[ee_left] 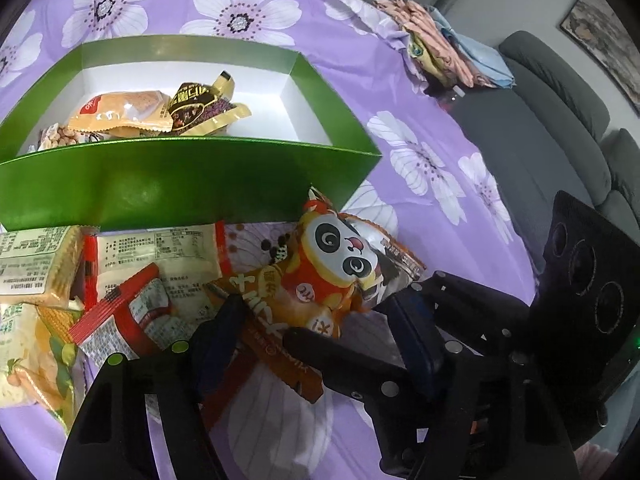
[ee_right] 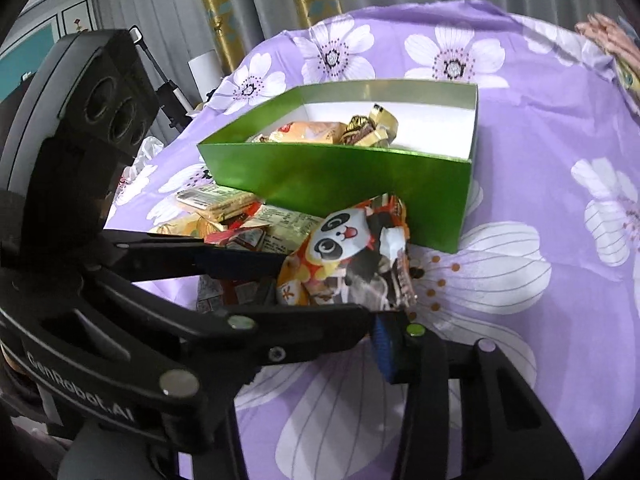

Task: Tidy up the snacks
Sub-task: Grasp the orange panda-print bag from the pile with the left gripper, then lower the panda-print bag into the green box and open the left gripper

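Note:
A green box point(ee_left: 192, 184) with white inside holds several snack packets point(ee_left: 132, 114); it also shows in the right wrist view point(ee_right: 348, 184). An orange panda snack bag point(ee_left: 332, 268) lies in front of the box, and shows in the right wrist view point(ee_right: 352, 256). My left gripper point(ee_left: 316, 320) is open, one finger on each side of the bag's near end. My right gripper point(ee_right: 332, 288) is open too, fingers on either side of the same bag. Each gripper shows in the other's view.
More snack packets point(ee_left: 120, 272) lie in a pile left of the panda bag on the purple flowered cloth point(ee_left: 420, 168). Folded clothes point(ee_left: 440, 52) and a grey sofa point(ee_left: 560, 120) lie beyond the table's far right edge. Curtains point(ee_right: 240, 8) hang behind.

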`<state>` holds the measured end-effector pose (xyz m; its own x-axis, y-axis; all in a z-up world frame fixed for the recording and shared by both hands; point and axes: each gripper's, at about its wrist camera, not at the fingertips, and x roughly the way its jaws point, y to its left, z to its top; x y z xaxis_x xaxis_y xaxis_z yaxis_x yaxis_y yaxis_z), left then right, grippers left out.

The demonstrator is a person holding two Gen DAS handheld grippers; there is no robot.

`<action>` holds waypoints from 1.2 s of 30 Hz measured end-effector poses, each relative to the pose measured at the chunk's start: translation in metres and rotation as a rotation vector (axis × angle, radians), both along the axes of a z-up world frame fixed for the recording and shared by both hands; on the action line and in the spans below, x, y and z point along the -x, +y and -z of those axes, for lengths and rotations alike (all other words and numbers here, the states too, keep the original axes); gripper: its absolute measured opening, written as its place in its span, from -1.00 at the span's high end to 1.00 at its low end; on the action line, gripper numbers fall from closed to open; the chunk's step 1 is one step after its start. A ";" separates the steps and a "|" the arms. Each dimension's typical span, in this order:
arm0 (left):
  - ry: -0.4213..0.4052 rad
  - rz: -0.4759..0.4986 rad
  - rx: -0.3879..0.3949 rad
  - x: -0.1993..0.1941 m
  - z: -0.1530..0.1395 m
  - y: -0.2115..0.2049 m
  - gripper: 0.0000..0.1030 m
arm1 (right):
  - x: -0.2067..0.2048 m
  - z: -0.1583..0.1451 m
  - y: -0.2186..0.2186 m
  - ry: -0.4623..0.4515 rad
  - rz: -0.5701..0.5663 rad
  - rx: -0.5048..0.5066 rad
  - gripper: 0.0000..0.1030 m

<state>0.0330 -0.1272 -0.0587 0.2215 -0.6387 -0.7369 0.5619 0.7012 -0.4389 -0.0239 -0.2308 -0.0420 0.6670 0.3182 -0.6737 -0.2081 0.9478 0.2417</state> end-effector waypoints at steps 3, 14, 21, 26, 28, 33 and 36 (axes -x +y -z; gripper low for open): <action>-0.040 0.009 0.009 0.006 -0.013 0.001 -0.42 | 0.007 -0.013 0.003 -0.044 0.006 0.019 0.16; -0.194 -0.019 0.049 -0.024 -0.074 0.011 -0.42 | -0.026 -0.068 0.003 -0.198 0.001 0.050 0.15; -0.210 -0.064 0.047 -0.074 -0.080 0.011 -0.42 | -0.078 -0.069 -0.004 -0.197 -0.011 -0.001 0.15; -0.174 -0.080 0.041 -0.107 -0.064 0.008 -0.42 | -0.110 -0.056 -0.006 -0.134 0.004 -0.012 0.10; -0.164 -0.086 0.024 -0.114 -0.056 0.005 -0.42 | -0.120 -0.049 -0.003 -0.091 0.008 0.009 0.09; -0.146 -0.138 -0.017 -0.127 -0.042 0.006 -0.45 | -0.130 -0.037 0.002 -0.039 0.047 0.069 -0.31; -0.160 -0.166 -0.017 -0.126 -0.044 0.012 -0.60 | -0.124 -0.041 -0.002 -0.065 0.079 0.080 -0.56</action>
